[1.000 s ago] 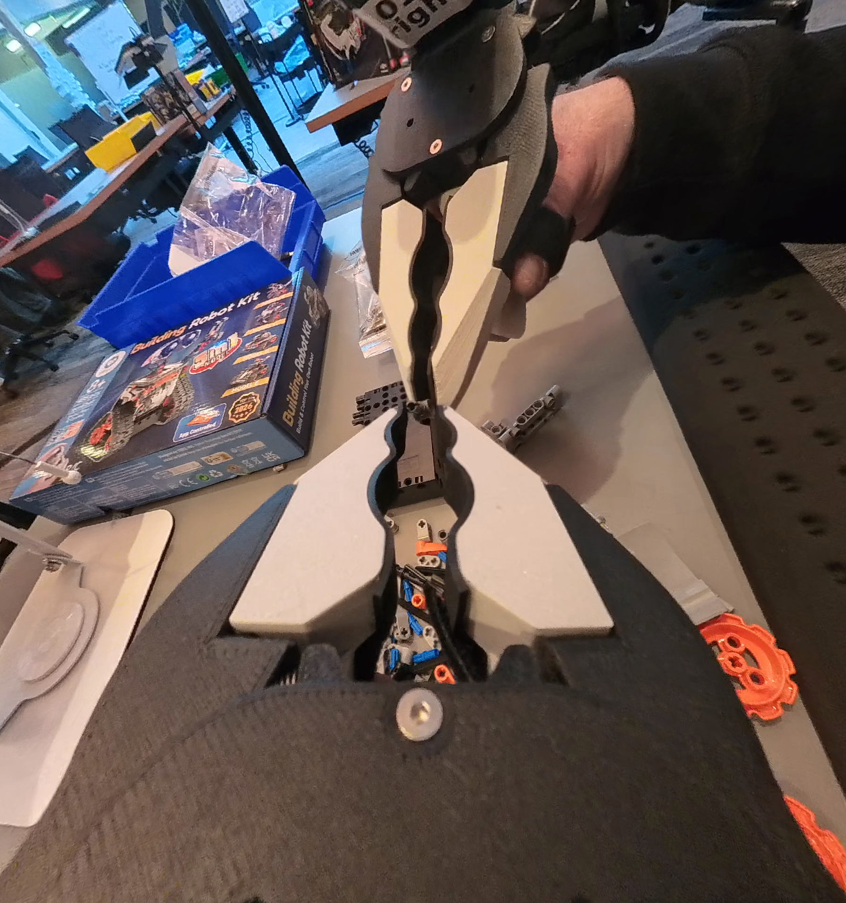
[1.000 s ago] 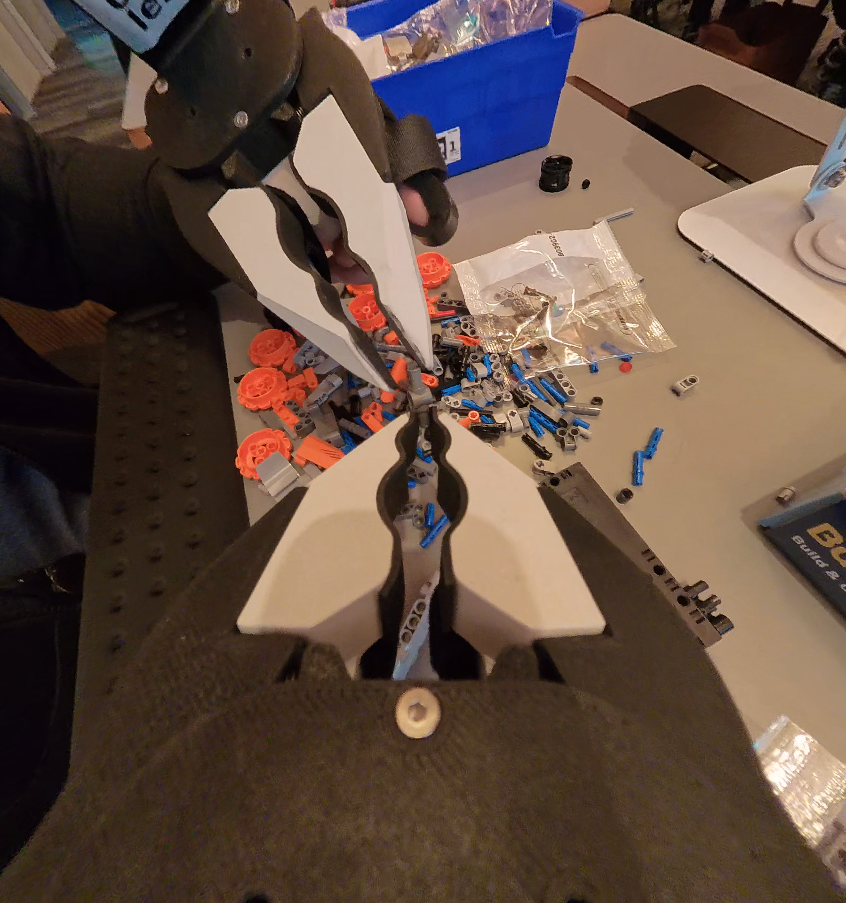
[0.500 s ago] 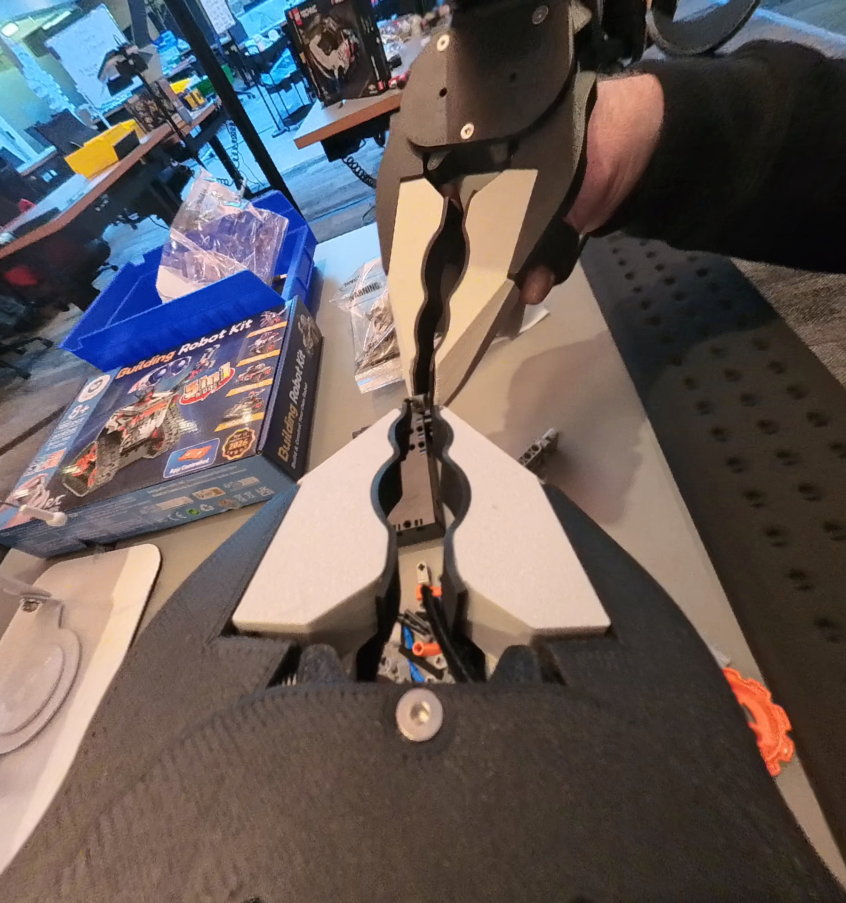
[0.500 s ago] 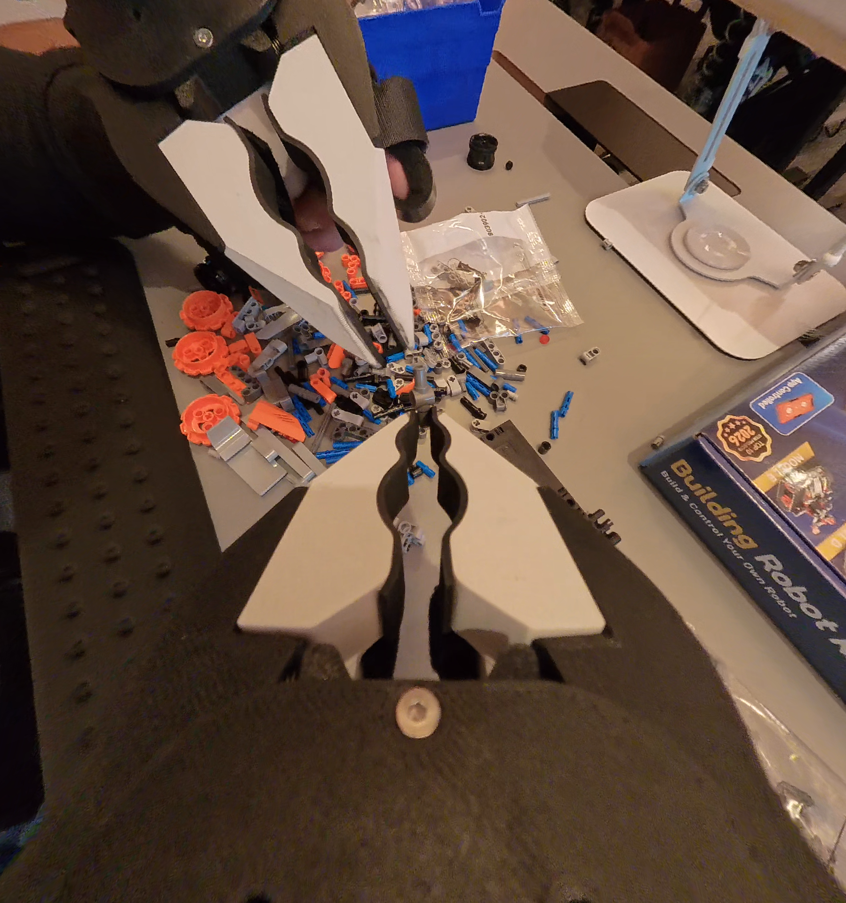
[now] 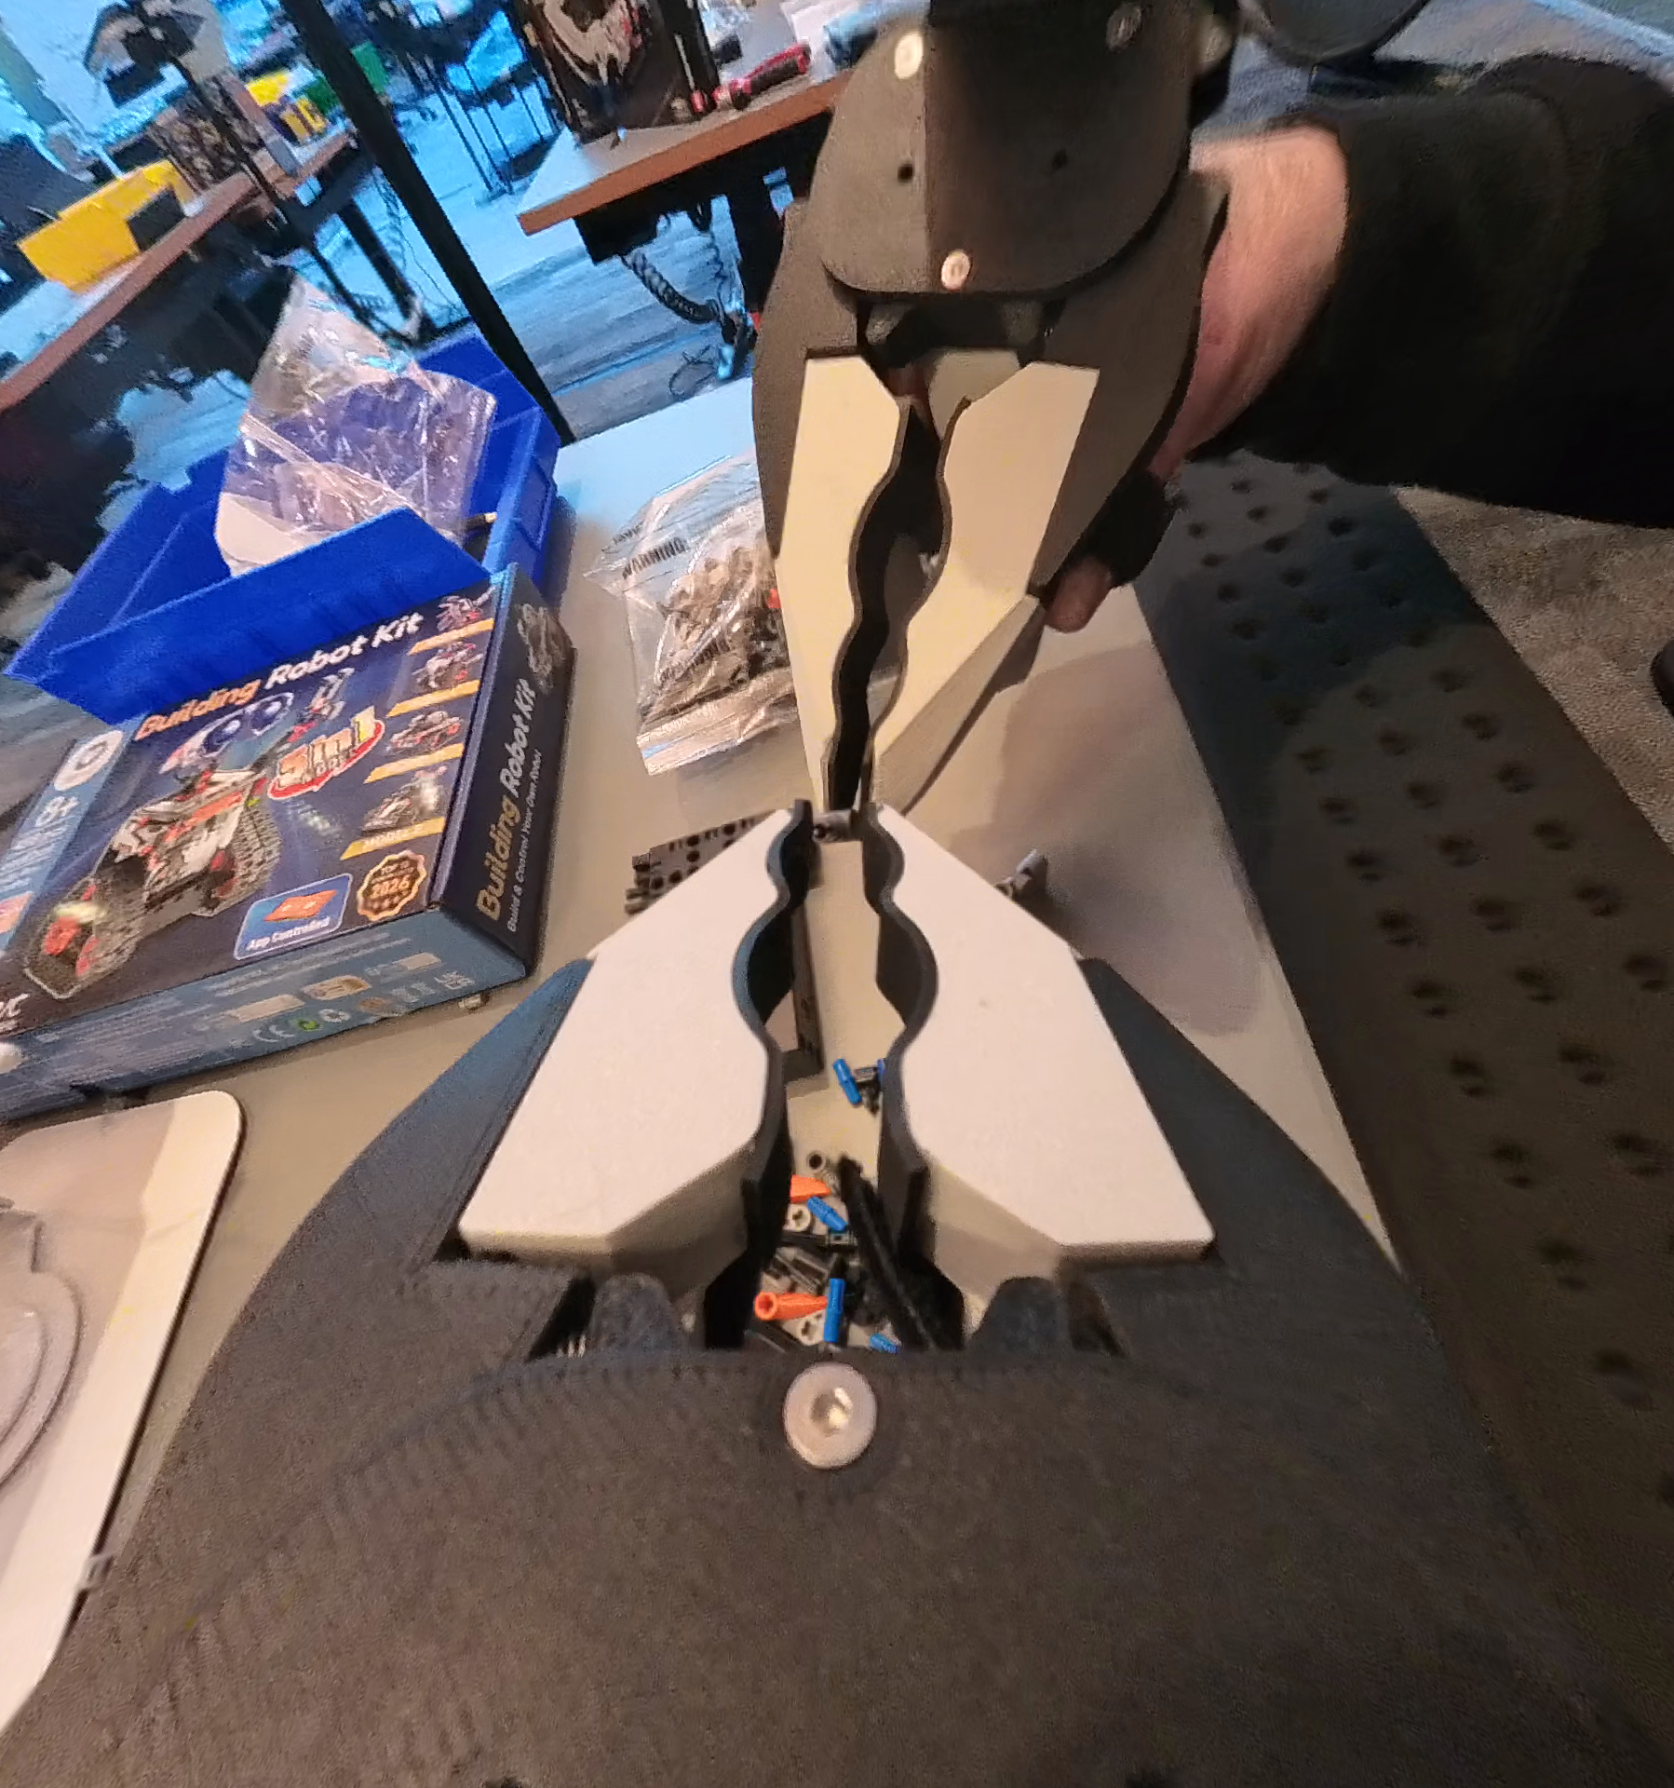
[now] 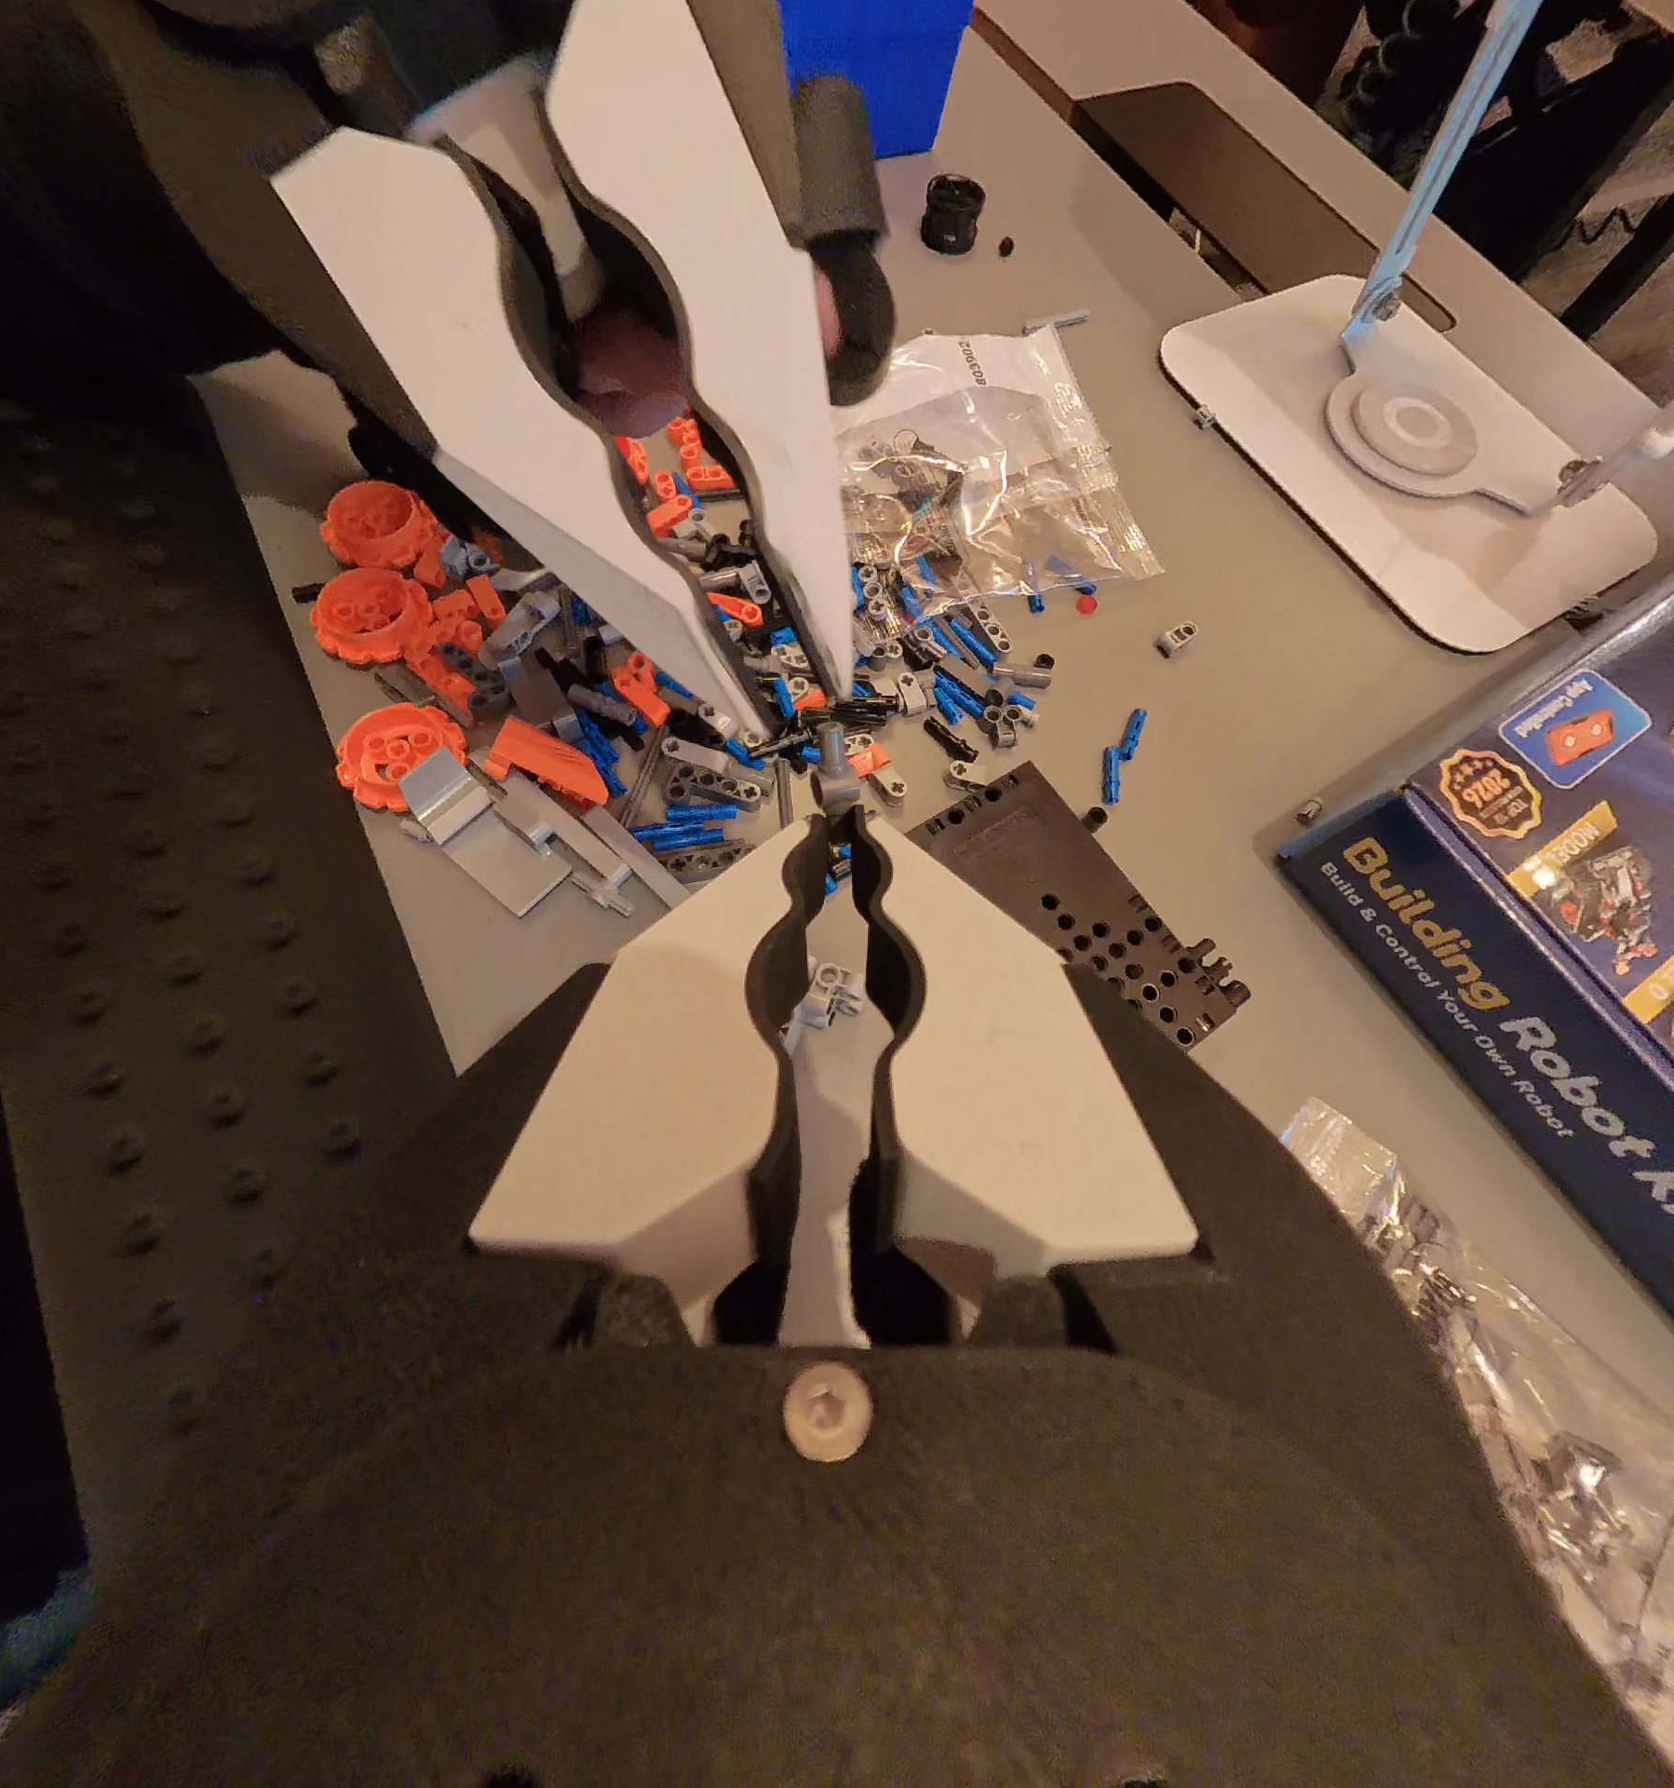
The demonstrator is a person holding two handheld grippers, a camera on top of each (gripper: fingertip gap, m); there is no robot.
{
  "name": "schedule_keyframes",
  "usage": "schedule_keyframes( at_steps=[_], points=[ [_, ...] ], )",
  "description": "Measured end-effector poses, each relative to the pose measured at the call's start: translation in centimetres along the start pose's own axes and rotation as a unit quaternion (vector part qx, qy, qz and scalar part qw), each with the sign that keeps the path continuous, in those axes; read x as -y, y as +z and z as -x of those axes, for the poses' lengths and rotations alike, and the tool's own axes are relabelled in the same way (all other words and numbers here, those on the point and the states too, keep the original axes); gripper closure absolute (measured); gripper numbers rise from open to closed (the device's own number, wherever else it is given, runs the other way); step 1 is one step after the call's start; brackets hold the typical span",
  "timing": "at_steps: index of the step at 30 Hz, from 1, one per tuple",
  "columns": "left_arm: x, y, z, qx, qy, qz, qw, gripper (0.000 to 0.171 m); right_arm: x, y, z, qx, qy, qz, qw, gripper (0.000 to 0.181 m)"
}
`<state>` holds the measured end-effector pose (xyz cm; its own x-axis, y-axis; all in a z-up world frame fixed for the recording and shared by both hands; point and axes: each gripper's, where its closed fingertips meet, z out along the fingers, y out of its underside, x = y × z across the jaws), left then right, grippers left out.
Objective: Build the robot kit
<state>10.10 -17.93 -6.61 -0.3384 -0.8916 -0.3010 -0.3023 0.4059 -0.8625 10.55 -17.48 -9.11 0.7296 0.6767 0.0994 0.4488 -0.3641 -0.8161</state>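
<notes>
My right gripper [image 6: 838, 822] is shut on a small grey connector piece [image 6: 833, 764], held above the table at the edge of a pile of small orange, blue, grey and black building parts [image 6: 678, 697]. My left gripper [image 6: 806, 711] comes in from above with its jaws a little apart, tips just over the piece. In the left wrist view the left gripper [image 5: 835, 818] has the grey piece [image 5: 833, 824] between its tips without clamping it. The right gripper [image 5: 845, 795] points down at it, held by a hand [image 5: 1268, 290].
A black perforated block [image 6: 1085, 919] lies beside the pile. A kit box [image 6: 1539, 968] and a clear bag [image 6: 1491, 1355] lie to the right. Another parts bag [image 6: 988, 484], a blue bin [image 5: 233, 600] and a white lamp base [image 6: 1394, 464] stand farther off. A black studded mat [image 6: 137, 774] borders the table.
Both grippers have moved together from over the pile toward the black block and the box, tips staying close. The right one keeps hold of the grey piece.
</notes>
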Motion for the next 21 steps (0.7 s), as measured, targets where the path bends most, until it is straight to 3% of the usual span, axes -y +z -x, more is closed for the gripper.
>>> schedule_keyframes(
  at_steps=[16, 18, 21],
  points=[
    [-1.1, 0.4, -0.7, -0.022, -0.031, 0.024, 0.999, 0.169, 0.2, 0.2, 0.5, -0.051, -0.075, 0.038, 0.995, 0.179],
    [-0.8, 0.2, -0.5, -0.023, -0.041, 0.010, 0.999, 0.169, 0.6, 0.1, 0.4, -0.050, -0.065, 0.018, 0.996, 0.178],
    [0.6, -0.7, -0.2, -0.033, -0.082, -0.048, 0.995, 0.169, 2.6, -0.9, 0.9, 0.001, 0.006, -0.079, 0.997, 0.170]
  ],
)
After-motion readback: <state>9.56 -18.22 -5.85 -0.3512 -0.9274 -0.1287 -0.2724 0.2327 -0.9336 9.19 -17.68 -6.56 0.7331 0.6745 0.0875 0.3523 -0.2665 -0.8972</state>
